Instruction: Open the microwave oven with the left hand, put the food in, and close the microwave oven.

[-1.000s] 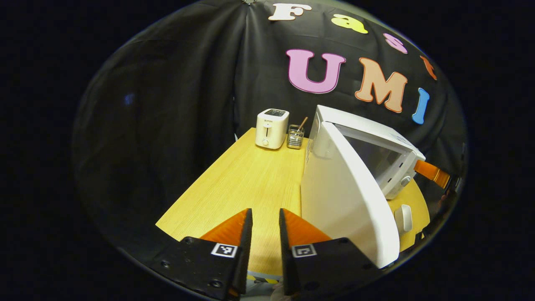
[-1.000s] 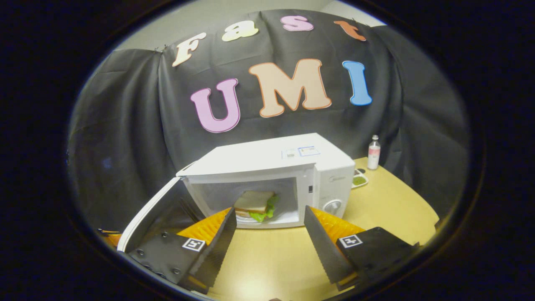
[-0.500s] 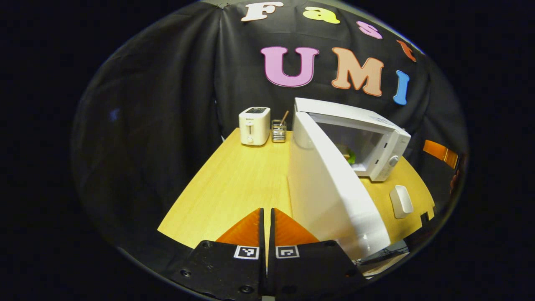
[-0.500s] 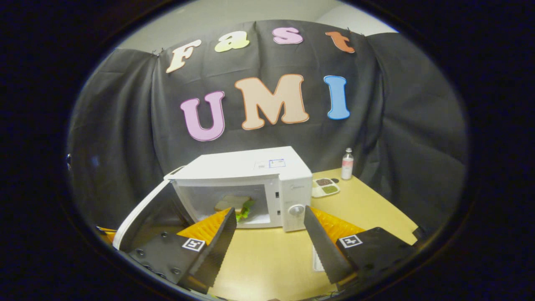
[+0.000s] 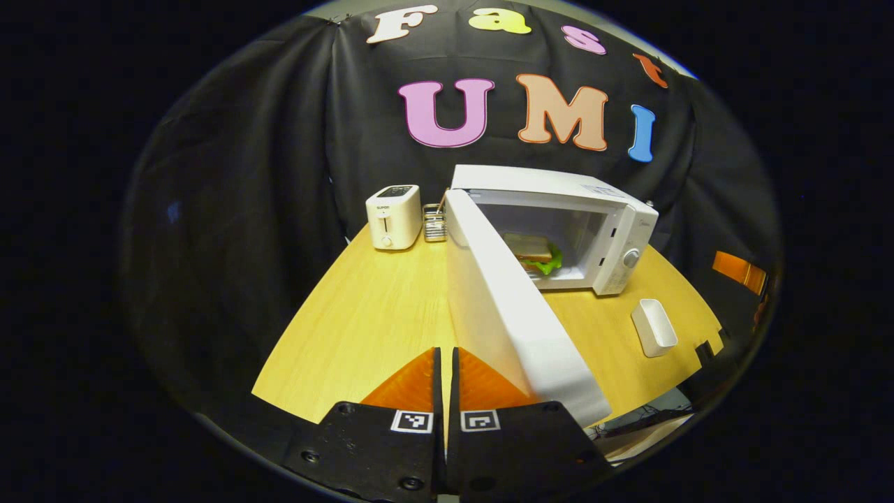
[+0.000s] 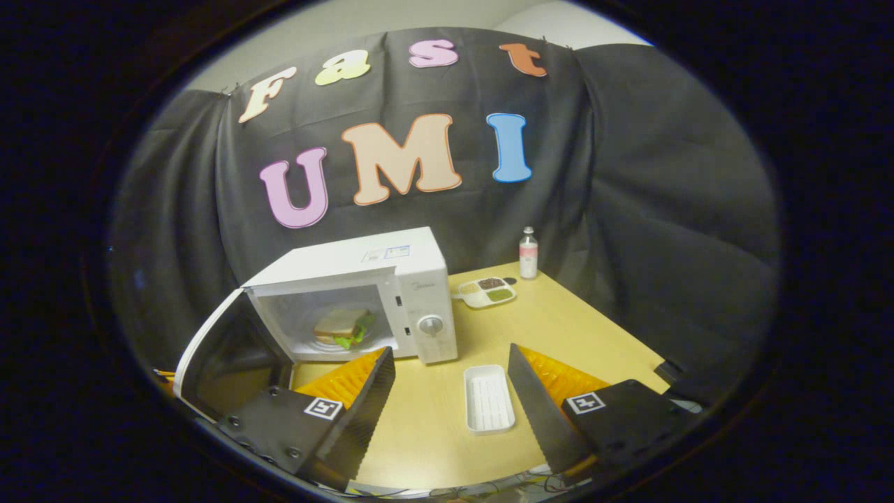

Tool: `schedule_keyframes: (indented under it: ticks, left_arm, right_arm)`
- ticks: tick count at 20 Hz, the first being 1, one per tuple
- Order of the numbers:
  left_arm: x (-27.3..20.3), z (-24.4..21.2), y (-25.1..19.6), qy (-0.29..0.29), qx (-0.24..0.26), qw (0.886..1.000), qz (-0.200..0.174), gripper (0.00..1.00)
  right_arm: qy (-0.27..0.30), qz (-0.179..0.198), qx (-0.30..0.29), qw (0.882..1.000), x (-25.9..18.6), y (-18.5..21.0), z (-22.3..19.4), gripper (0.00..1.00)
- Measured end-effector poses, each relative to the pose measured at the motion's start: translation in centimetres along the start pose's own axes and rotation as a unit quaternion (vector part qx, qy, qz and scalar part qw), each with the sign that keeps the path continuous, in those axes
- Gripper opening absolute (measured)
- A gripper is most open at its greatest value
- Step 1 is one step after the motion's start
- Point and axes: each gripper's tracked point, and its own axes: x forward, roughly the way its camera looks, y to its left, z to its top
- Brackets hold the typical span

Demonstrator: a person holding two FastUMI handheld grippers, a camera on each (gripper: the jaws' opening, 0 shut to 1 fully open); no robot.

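Note:
The white microwave oven (image 5: pixel 614 223) (image 6: pixel 419 279) stands on the wooden table with its door (image 5: pixel 510 314) (image 6: pixel 202 349) swung wide open. A sandwich with lettuce (image 5: pixel 534 251) (image 6: pixel 342 327) lies inside the cavity. My left gripper (image 5: pixel 445 363) is shut with nothing between its fingers, just left of the door's outer face near its free edge. My right gripper (image 6: pixel 450 391) hangs open and holds nothing, in front of the oven over the table.
A white toaster (image 5: pixel 393 216) and a wire utensil holder (image 5: pixel 434 222) stand at the back left. An empty white tray (image 5: pixel 654 327) (image 6: pixel 488 398) lies in front of the oven. A sectioned dish (image 6: pixel 485 291) and a small bottle (image 6: pixel 528 253) sit at the back right.
My left gripper went from slightly open to shut and moved back from the door. My right gripper pulled back and to the right, away from the oven, leaving the sandwich inside.

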Motion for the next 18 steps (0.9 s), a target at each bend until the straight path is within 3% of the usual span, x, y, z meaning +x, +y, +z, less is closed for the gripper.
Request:
schedule_keyframes:
  ticks: [1,2,3,4,12,13,14,18]
  left_arm:
    - [0.1,0.2,-1.1,0.0,-0.002,1.0,-0.008,0.0]
    - [0.2,0.2,-2.2,0.002,-0.004,1.0,-0.017,0.0]
    - [0.2,0.4,-3.3,0.0,-0.005,1.0,-0.027,0.0]
    - [0.4,0.7,-4.3,-0.003,-0.004,0.999,-0.035,0.0]
    - [2.2,3.3,-14.0,-0.023,0.002,0.992,-0.124,0.01]
    - [2.6,3.5,-15.5,-0.023,0.002,0.99,-0.137,0.0]
    - [3.1,3.9,-16.8,-0.024,-0.001,0.988,-0.15,0.01]
    - [5.0,4.9,-20.6,-0.023,-0.002,0.984,-0.179,0.01]
  right_arm:
    - [0.001,-0.005,-0.001,1.0,-0.4,-0.7,-0.1,0.92]
    - [0.001,-0.01,-0.001,1.0,-0.6,-1.5,-0.3,1.0]
    - [0.003,-0.015,-0.001,1.0,-0.8,-2.2,-0.4,1.0]
    - [0.005,-0.018,0.001,1.0,-1.0,-2.8,-0.6,0.92]
    - [0.004,-0.03,0.034,0.999,-2.2,-6.5,-0.2,0.92]
    - [0.003,-0.033,0.033,0.999,-2.3,-6.8,-0.1,1.0]
    - [0.002,-0.033,0.034,0.999,-2.5,-7.0,0.0,0.92]
    - [-0.002,-0.04,0.038,0.998,-2.2,-8.1,0.4,0.92]
